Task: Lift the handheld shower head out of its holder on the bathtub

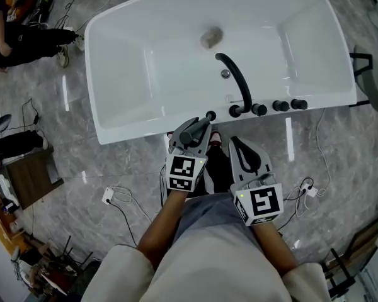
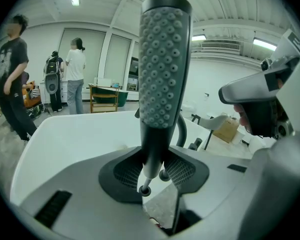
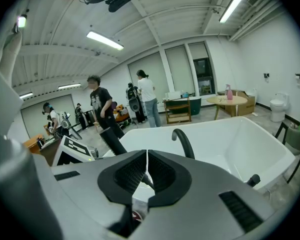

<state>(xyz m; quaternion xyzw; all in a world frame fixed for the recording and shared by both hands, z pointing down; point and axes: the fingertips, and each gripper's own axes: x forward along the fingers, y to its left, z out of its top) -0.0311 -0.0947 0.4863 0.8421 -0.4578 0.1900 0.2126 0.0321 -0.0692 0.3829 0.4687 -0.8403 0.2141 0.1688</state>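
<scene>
Shower head [image 2: 165, 59] clamped in left gripper [image 2: 153, 165]; its lower end unclear.

1. You have no word, brand, number or sign to read in any of these views.
2. The left marker cube [image 1: 181, 172] on your left gripper [image 1: 198, 128] and the right marker cube [image 1: 262, 203] on your right gripper [image 1: 236, 143] carry only black-and-white square patterns, no letters.
3. The dark shirt [image 1: 14, 16] at the head view's top left seems to bear pale print, too small to read.
4. The pink bottle [image 3: 229, 91] on the round table [image 3: 225, 100] shows you no legible label.
</scene>
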